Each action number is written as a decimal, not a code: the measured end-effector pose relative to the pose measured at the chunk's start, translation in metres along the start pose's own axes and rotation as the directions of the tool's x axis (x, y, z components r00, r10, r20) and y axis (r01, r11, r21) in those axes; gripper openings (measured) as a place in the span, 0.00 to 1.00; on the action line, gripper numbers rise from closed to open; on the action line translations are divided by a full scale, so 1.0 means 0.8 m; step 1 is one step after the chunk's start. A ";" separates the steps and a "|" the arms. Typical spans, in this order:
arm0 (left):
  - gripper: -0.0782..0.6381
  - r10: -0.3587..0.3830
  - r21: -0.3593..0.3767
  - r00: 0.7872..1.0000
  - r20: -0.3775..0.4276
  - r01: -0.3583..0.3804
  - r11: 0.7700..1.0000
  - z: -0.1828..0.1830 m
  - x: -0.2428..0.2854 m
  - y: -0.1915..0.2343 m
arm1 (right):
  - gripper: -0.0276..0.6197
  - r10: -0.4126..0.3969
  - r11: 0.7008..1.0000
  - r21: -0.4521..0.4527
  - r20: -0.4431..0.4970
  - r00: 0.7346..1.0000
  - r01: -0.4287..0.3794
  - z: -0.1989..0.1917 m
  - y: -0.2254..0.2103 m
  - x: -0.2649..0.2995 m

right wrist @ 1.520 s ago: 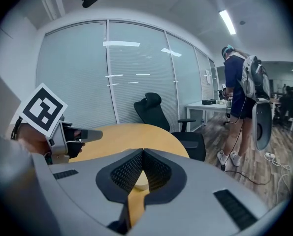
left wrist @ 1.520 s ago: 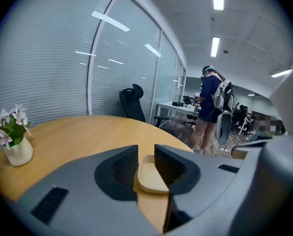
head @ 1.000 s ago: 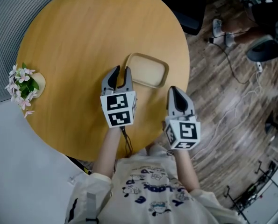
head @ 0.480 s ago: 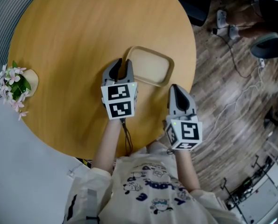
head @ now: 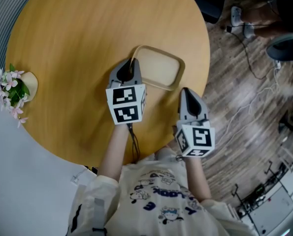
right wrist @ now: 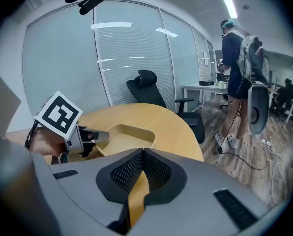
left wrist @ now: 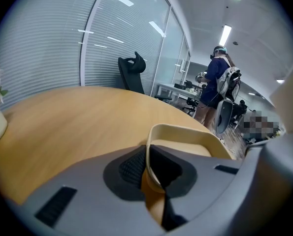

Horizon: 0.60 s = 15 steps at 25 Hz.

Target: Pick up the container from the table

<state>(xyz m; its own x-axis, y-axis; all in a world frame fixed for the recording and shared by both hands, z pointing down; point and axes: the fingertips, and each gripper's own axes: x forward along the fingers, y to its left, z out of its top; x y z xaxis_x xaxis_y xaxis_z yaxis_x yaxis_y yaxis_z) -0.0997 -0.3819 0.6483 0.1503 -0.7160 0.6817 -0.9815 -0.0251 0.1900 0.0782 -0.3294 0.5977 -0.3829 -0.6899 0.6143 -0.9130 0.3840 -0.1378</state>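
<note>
A shallow beige container lies on the round wooden table, toward its right side. My left gripper is shut on the container's near left rim. In the left gripper view, the thin rim of the container runs between the closed jaws of that gripper. My right gripper hovers over the table's right edge, just short of the container, shut with nothing in it. The right gripper view has its jaws pressed together, with the container and the left gripper beyond.
A small pot of pink flowers stands at the table's left edge. A black office chair sits behind the table. A person with a backpack stands farther off. Cables trail over the wooden floor on the right.
My left gripper's jaws, open around the container's rim a second ago, have closed on it. The right gripper has stayed put.
</note>
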 end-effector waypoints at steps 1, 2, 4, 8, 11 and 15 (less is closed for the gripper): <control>0.14 -0.001 -0.003 1.000 -0.001 0.001 1.000 0.000 0.000 -0.001 | 0.05 -0.001 1.000 0.003 -0.002 1.000 0.001 -0.001 -0.001 0.000; 0.14 -0.004 -0.009 1.000 0.000 0.004 1.000 0.000 -0.001 -0.002 | 0.05 -0.002 1.000 0.005 -0.004 1.000 0.002 -0.002 -0.003 0.000; 0.14 -0.010 -0.022 1.000 0.006 0.010 1.000 0.002 -0.002 -0.003 | 0.05 -0.004 1.000 0.008 -0.003 1.000 0.004 -0.002 -0.004 -0.001; 0.13 -0.010 -0.036 1.000 0.021 0.011 0.999 0.008 -0.010 -0.005 | 0.05 -0.006 1.000 0.007 0.009 1.000 0.006 0.003 -0.007 -0.005; 0.13 -0.006 -0.035 0.999 0.036 0.007 0.999 0.015 -0.021 -0.008 | 0.05 -0.012 1.000 0.003 0.035 0.999 0.012 0.015 -0.009 -0.013; 0.13 0.000 -0.036 0.998 0.069 0.002 0.999 0.028 -0.046 -0.011 | 0.05 -0.016 1.000 -0.001 0.080 0.997 0.016 0.035 -0.008 -0.030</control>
<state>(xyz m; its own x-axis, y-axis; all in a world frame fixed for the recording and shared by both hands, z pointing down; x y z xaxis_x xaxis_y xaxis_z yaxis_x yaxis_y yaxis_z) -0.0995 -0.3714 0.6057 0.1416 -0.7624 0.6314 -0.9762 -0.0017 0.2169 0.0890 -0.3327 0.5621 -0.3781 -0.7433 0.5519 -0.9190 0.3734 -0.1267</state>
